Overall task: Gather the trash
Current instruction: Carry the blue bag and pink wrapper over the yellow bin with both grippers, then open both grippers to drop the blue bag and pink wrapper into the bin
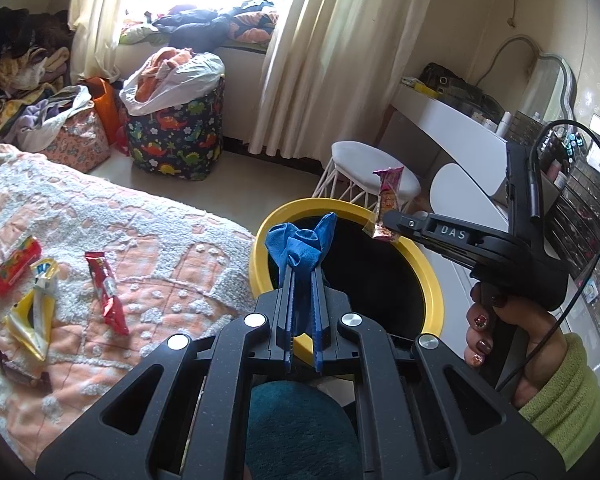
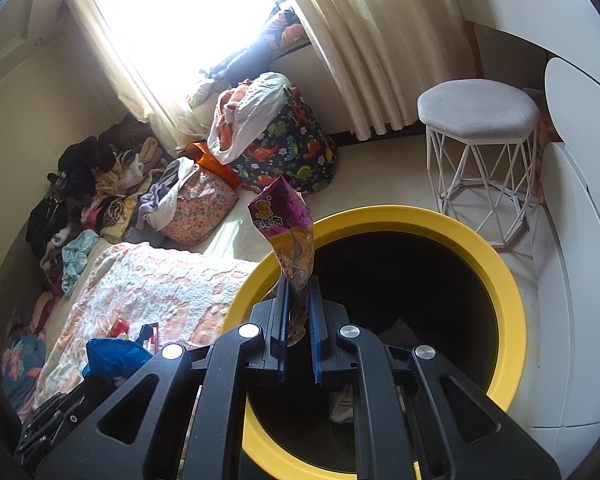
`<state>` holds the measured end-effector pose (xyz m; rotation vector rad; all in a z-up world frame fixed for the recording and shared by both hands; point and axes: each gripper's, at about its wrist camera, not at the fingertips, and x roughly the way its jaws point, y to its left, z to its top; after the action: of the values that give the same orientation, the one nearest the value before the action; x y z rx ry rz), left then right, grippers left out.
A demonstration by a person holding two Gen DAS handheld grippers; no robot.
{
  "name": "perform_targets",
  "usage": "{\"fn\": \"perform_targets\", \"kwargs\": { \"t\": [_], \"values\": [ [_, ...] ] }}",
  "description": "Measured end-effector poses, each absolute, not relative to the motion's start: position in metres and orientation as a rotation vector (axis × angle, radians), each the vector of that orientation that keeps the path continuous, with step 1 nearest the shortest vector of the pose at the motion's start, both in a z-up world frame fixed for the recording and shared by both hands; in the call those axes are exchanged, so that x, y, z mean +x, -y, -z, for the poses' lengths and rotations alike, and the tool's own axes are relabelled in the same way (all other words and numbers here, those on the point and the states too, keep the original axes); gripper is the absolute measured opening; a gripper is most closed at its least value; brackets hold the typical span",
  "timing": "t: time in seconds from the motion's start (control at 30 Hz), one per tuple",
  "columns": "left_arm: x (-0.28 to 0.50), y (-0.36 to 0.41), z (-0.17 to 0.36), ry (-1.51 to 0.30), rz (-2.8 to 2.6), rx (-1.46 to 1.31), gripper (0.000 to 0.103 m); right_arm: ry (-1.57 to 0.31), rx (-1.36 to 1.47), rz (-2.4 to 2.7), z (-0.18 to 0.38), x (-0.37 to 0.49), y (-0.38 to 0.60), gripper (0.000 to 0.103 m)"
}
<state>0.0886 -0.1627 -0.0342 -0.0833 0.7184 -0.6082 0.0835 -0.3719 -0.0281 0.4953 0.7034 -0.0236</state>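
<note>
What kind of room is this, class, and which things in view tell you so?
Most likely a bedroom: a bed with a patterned blanket, a white dressing table with its stool, and piles of clothes near the curtained window.

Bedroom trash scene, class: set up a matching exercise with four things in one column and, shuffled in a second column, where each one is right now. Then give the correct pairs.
Things
1. blue glove
2. purple snack wrapper
3. red wrapper
4. white stool

Places
A. lying on the bedspread
B. standing on the floor beside the yellow-rimmed bin
C. clamped in the left gripper
D. clamped in the right gripper, above the bin's opening

Pairs: 1-C, 2-D, 3-A, 4-B
</note>
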Motion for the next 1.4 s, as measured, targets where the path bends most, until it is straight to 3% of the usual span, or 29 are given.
{"fn": "perform_targets", "kwargs": {
  "t": [0.9,1.27,1.37,1.4],
  "values": [
    [0.111,0.228,0.084,-0.81,0.696,0.022,0.004,-0.766,0.585,0.125,0.064,0.085,0.418,0.009],
    [0.124,0.233,0.092,-0.834,0.692,0.015,0.005,-0.772,0.592,0.136,0.068,0.084,0.418,0.015],
    [0.123,0.23,0.09,-0.829,0.69,-0.003,0.027,-0.761,0.583,0.143,0.066,0.083,0.415,0.033],
    [0.122,0.229,0.089,-0.823,0.682,-0.006,0.041,-0.758,0.581,0.144,0.066,0.082,0.414,0.033]
  ]
}}
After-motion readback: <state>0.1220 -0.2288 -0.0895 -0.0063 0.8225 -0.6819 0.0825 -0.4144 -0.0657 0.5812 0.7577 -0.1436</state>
